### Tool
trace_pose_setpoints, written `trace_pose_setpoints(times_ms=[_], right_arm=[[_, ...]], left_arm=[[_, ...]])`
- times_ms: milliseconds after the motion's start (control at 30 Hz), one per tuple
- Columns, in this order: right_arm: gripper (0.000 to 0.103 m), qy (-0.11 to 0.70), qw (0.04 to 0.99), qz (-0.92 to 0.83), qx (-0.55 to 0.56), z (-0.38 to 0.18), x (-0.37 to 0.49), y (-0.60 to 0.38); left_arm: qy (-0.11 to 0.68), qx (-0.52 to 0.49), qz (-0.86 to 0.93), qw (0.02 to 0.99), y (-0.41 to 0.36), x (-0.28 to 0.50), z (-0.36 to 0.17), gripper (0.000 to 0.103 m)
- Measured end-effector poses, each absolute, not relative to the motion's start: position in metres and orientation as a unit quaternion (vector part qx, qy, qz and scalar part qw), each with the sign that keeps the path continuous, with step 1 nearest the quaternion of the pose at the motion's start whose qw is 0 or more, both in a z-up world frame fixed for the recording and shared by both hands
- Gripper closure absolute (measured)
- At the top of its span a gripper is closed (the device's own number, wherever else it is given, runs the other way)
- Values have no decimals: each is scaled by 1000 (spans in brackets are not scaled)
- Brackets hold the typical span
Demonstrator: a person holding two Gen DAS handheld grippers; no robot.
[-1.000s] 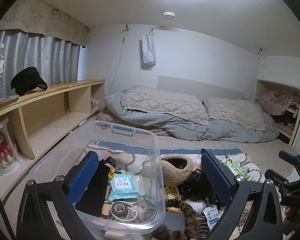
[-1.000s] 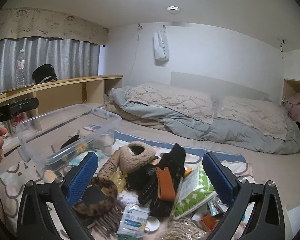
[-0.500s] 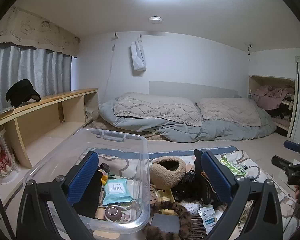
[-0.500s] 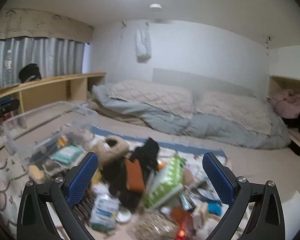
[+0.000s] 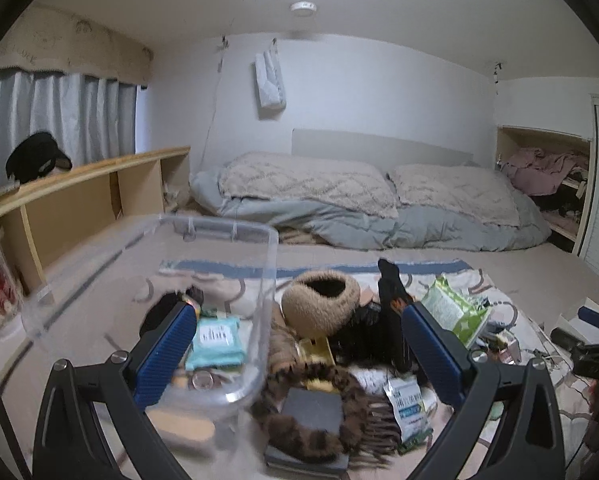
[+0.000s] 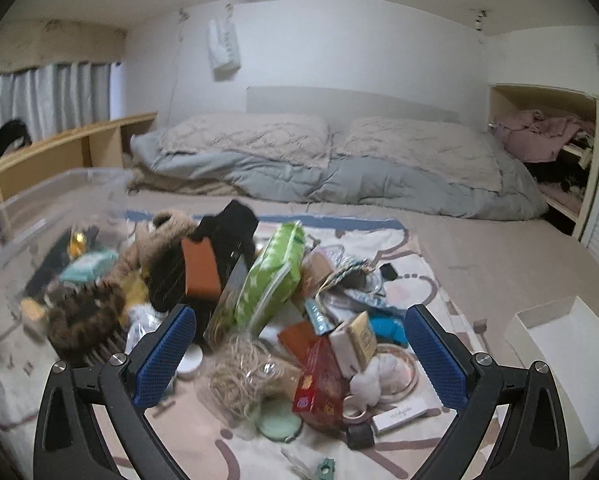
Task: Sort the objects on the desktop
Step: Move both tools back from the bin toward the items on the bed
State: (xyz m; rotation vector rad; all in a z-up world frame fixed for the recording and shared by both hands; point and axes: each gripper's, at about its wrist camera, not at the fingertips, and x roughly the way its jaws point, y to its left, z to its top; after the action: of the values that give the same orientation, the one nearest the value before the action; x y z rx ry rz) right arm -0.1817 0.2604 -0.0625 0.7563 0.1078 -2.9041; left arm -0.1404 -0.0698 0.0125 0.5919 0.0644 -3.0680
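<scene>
A heap of small items lies on a patterned mat: a tan fuzzy hat (image 5: 319, 304), a brown fur band (image 5: 311, 408), a green packet (image 6: 271, 280), a red box (image 6: 319, 384), a coil of twine (image 6: 243, 376). A clear plastic bin (image 5: 147, 264) at the left holds a teal wipes pack (image 5: 215, 340) and other bits. My left gripper (image 5: 299, 348) is open above the bin's right rim and the fur band. My right gripper (image 6: 299, 352) is open over the twine and red box, nothing between its fingers.
A white open box (image 6: 563, 356) stands at the right on the beige floor. Grey bedding and pillows (image 6: 319, 160) lie behind the mat. A wooden shelf (image 5: 79, 200) runs along the left wall, a clothes alcove (image 6: 547, 140) at the right.
Both views have swung rightward over the heap. The right gripper has moved off the fur band and now hangs over the twine and red box; the white box came into view. Both stayed open.
</scene>
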Motion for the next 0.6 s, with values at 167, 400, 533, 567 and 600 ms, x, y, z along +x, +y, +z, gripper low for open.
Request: trace_pose_setpoints(times_ms=[167,400,533,567,600], right_arm=[[0,60,90,-961,256,-87,-178,241],[0,31,108,-947,302,-127,-182,230],[0,24,128,-938,321,-140,-181,225],[0,29,132,-937,324,-142,-180,221],[0,33,135,-935,325,-143,-180,218]], left_arm=[[10,213,-977,32,-57,-131,-22,0],[15,226,-970,83,-49,-112,-76,0],[18,244,-965,92,-44,-103,-103,0],[18,247,-965,90,-43,-103,-107,0],[15,252,-964,87,-40,-102,-112,0]])
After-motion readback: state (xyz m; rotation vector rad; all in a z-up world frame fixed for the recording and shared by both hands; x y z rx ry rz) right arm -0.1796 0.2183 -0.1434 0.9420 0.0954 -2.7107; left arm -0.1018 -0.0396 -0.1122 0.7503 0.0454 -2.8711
